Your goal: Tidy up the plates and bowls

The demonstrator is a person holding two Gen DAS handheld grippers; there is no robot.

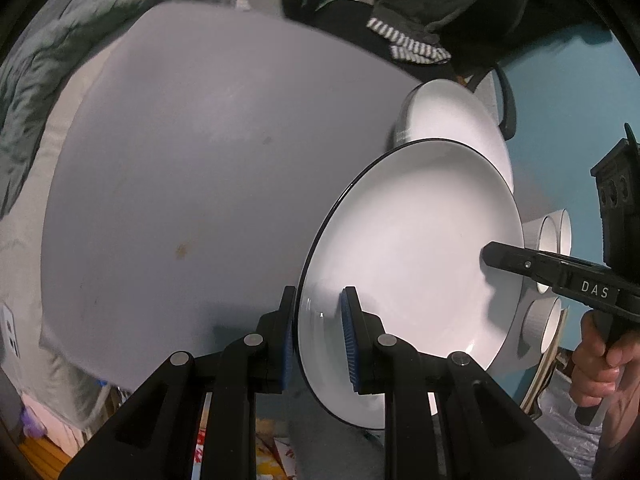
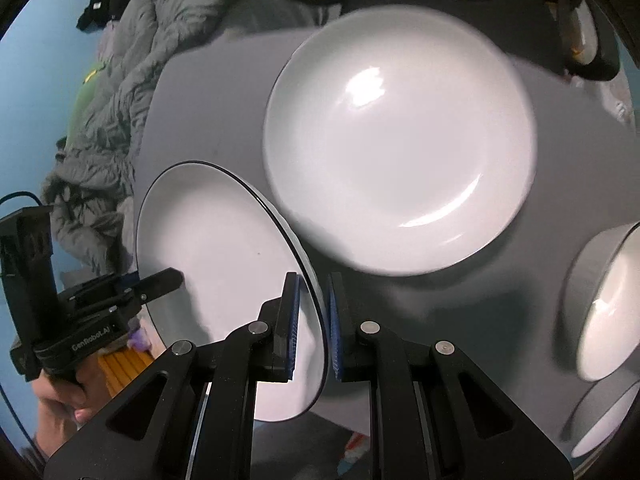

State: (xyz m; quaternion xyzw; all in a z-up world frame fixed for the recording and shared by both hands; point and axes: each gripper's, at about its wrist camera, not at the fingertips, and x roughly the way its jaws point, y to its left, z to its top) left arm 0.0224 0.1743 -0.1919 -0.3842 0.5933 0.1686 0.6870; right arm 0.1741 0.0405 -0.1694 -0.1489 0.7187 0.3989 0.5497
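The black-rimmed plate (image 1: 408,256) is held off the counter (image 1: 192,184), tilted steeply so that its face is seen nearly side-on from each wrist view. Its lower edge is cut off behind the claw linkages in both views, and its underside cannot be seen. The left claw (image 1: 320,340) is pinching the plate's rim between its blue pads (image 1: 349,344), one pad on the white face and the other behind the rim. The right claw (image 2: 313,328) is pinching the opposite side of the same rim, its pads close together with the thin dark edge running between them. From the left wrist view the right claw's finger lies across the plate's face, with a hand (image 1: 600,364) on its grip at the frame's right edge. From the right wrist view the left claw shows small at the left, and the hand under it is partly cut off.

A second plate, the plain white plate (image 2: 400,140), lies flat on the counter toward its far edge, blurred at its outline. In the left wrist view it is mostly hidden behind the lifted plate.

Two bowls (image 2: 608,308) show at the counter's right edge, both cut by the frame. They are white inside with a dark rim line, and look tipped because of the lens. Their bases are hard to make out.

A grey blanket (image 2: 120,112) lies rumpled beyond the counter's left edge.
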